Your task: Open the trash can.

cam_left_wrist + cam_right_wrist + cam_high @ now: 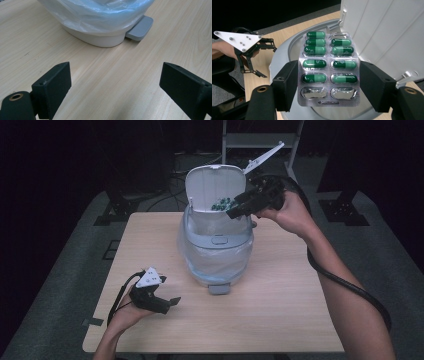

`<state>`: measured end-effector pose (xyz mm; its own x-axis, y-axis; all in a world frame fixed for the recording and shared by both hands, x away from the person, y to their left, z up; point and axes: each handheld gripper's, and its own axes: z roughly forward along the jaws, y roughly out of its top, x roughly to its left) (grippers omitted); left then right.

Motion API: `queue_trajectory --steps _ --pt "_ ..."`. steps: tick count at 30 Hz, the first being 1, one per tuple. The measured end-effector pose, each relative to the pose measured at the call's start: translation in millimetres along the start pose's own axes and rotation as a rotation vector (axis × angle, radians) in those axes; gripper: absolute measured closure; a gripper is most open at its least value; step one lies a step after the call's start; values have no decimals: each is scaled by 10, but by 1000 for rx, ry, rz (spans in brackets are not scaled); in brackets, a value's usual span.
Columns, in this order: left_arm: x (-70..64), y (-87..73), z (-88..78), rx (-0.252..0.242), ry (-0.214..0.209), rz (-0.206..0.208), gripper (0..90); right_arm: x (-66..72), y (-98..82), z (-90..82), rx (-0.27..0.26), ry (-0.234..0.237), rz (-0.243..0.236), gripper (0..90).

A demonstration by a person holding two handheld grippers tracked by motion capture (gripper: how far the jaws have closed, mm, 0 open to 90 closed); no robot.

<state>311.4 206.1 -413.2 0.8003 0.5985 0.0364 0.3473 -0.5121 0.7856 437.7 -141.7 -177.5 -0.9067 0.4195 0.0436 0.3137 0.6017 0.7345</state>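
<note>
Gripping the blister pack (329,68), right tongs (329,82) apparently above bin (294,47).

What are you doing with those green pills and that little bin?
A person works with a hand-held gripper in each hand. The right hand-held gripper grips a blister pack of green capsules by its sides and holds it over the open pedal bin, whose lid stands up. The bin is lined with a clear bag. Two pockets of the pack are already empty. The left hand-held gripper rests open and empty on the wooden table, in front of the bin's pedal.
</note>
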Motion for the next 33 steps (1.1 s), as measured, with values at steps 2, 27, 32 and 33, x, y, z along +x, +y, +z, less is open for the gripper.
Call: queue_trajectory --steps 2,27,32,33 --pt "1 1 0 0 -1 -1 94 -1 16 15 -1 3 -3 326" --pt "12 -11 -4 1 -4 -9 94 -8 159 345 15 9 -23 313" --pt "16 -18 -6 2 -7 -11 94 -29 129 396 18 22 -9 298" --pt "18 -21 -6 1 -6 -15 94 -42 103 404 20 25 -9 303"
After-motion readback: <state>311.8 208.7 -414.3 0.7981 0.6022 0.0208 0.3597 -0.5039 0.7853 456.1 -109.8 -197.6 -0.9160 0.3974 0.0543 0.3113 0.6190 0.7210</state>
